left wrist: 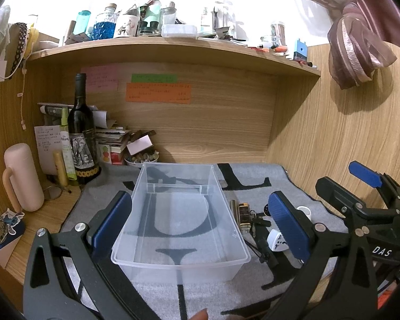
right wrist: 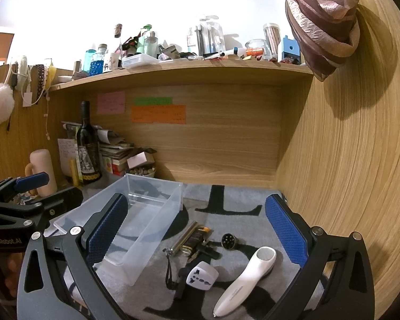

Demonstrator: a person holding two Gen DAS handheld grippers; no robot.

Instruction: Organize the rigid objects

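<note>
Both my hand-held grippers, left [left wrist: 200,221] and right [right wrist: 197,229], hover spread and empty; the clear bin [left wrist: 178,213] sits mid-frame, unfilled. Next, I judge: grasp the white travel adapter [right wrist: 202,277] at lower centre.

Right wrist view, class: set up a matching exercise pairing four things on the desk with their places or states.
Things:
1. clear bin
2. white plug adapter
3. wine bottle
4. right tool

Places or states:
A. upright at the back left
B. open, hovering above the mat
C. empty, left of the small items
D. lying beside the white handheld device

Pairs: 1-C, 2-D, 3-A, 4-B
</note>
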